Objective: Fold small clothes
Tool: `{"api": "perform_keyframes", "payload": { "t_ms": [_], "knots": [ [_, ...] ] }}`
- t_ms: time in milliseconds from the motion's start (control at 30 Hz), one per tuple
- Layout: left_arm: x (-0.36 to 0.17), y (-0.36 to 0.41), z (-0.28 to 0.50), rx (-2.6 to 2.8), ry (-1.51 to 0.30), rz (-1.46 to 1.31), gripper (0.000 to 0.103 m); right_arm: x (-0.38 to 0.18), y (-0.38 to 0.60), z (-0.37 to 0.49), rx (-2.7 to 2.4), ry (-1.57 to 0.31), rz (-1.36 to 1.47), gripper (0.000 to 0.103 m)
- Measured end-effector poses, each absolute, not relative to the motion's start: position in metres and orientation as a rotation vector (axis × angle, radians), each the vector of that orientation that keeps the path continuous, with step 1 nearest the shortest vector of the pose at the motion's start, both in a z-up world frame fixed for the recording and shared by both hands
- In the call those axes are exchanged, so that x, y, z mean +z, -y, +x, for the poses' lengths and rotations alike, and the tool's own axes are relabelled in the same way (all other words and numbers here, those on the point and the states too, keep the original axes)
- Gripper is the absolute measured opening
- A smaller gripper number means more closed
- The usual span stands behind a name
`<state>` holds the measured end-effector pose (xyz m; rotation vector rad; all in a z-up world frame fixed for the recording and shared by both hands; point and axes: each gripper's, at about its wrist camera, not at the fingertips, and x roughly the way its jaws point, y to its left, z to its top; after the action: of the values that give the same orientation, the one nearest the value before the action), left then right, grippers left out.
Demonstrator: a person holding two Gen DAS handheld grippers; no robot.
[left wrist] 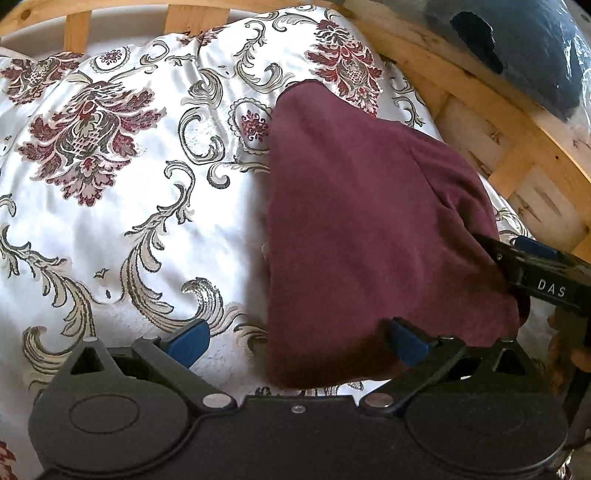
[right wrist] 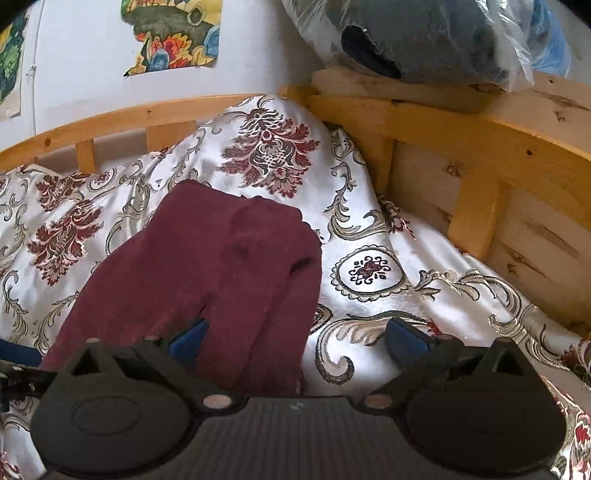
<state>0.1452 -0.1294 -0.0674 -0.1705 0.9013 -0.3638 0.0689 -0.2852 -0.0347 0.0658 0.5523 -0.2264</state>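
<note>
A small maroon garment (left wrist: 362, 229) lies folded on a white satin bedspread (left wrist: 129, 221) with a red and grey floral pattern. My left gripper (left wrist: 299, 341) is open, its jaws wide apart over the garment's near left corner. The right gripper's arm shows at the garment's right edge in the left wrist view (left wrist: 543, 273). In the right wrist view the garment (right wrist: 207, 266) runs away from me. My right gripper (right wrist: 295, 341) is open, its jaws wide apart straddling the garment's near right edge.
A wooden bed rail (right wrist: 480, 147) runs along the back and right of the bedspread (right wrist: 388, 266). A plastic-wrapped dark bundle (right wrist: 436, 33) rests on the rail's ledge. A white wall with colourful pictures (right wrist: 173, 33) stands behind.
</note>
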Motion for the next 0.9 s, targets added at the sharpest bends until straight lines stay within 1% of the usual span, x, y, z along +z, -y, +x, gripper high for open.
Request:
{"api": "perform_keyframes", "payload": {
  "t_ms": [200,467,500,533,567,633,667,700,733,800,833,900],
  "knots": [
    [-0.072,0.127,0.142,-0.353,-0.900,-0.178,0.102,-0.034,0.280,0.071,-0.227,-0.538,0.070,0.103],
    [-0.072,0.127,0.136,-0.339,-0.891,-0.180,0.102,-0.032,0.305,0.067,-0.210,-0.372,0.395,0.103],
    [-0.072,0.127,0.133,-0.335,-0.886,-0.178,0.102,-0.032,0.306,0.070,-0.213,-0.355,0.396,0.100],
    [-0.071,0.128,0.129,-0.333,-0.875,-0.168,0.102,-0.032,0.308,0.072,-0.216,-0.344,0.392,0.095],
    [-0.071,0.128,0.126,-0.334,-0.864,-0.158,0.102,-0.031,0.309,0.076,-0.216,-0.337,0.388,0.091],
    [-0.070,0.128,0.121,-0.341,-0.839,-0.128,0.102,-0.031,0.312,0.083,-0.225,-0.327,0.379,0.074],
    [-0.069,0.128,0.120,-0.342,-0.834,-0.122,0.102,-0.032,0.314,0.086,-0.225,-0.328,0.378,0.069],
    [-0.069,0.128,0.120,-0.342,-0.834,-0.122,0.102,-0.033,0.314,0.089,-0.218,-0.331,0.381,0.056],
    [-0.068,0.128,0.120,-0.340,-0.839,-0.126,0.102,-0.034,0.315,0.091,-0.208,-0.336,0.386,0.040],
    [-0.069,0.127,0.121,-0.339,-0.847,-0.136,0.102,-0.035,0.312,0.095,-0.200,-0.345,0.366,0.024],
    [-0.069,0.127,0.121,-0.338,-0.850,-0.142,0.102,-0.035,0.309,0.096,-0.209,-0.343,0.339,0.019],
    [-0.069,0.126,0.121,-0.338,-0.849,-0.148,0.102,-0.033,0.304,0.097,-0.225,-0.339,0.288,0.016]
  ]
}}
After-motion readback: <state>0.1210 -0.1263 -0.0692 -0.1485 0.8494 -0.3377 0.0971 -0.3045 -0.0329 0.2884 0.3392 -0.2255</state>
